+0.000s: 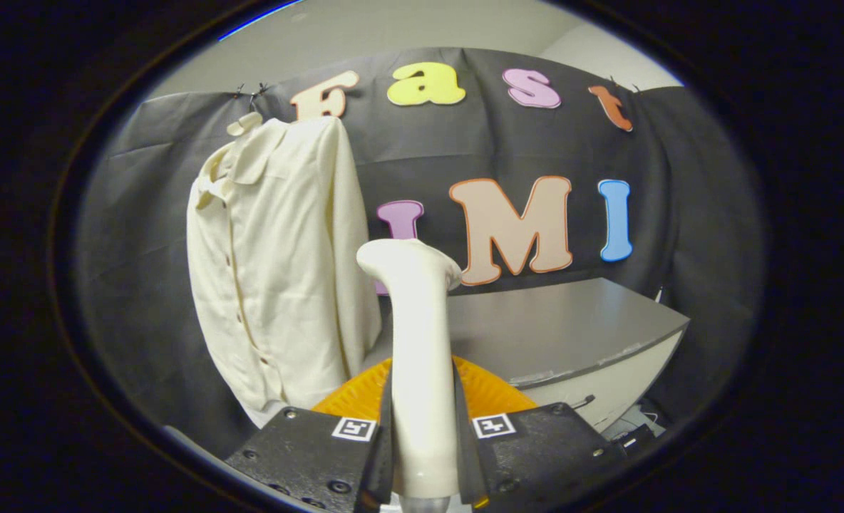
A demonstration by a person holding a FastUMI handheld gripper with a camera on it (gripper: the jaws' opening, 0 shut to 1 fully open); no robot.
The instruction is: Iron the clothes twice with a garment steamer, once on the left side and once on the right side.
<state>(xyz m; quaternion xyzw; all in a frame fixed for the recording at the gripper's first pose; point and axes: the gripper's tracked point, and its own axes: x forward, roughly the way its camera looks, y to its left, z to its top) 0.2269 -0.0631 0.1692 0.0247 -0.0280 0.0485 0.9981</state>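
Note:
A cream button-up shirt [272,263] hangs on a hanger [245,122] against the black cloth wall, up and to the left of the fingers. My gripper [422,434] is shut on the white garment steamer [418,342], both fingers pressing its handle from either side. The steamer stands upright between the fingers, its head at the top angled a little to the right. The steamer head sits just right of the shirt's edge, apart from the fabric. An orange ribbed plate [490,392] lies under and behind the steamer.
A grey table [564,328] runs to the right of the steamer, with its front edge and white side panel below. Dark cables lie on the floor at the lower right [636,427]. The black cloth wall stands behind everything.

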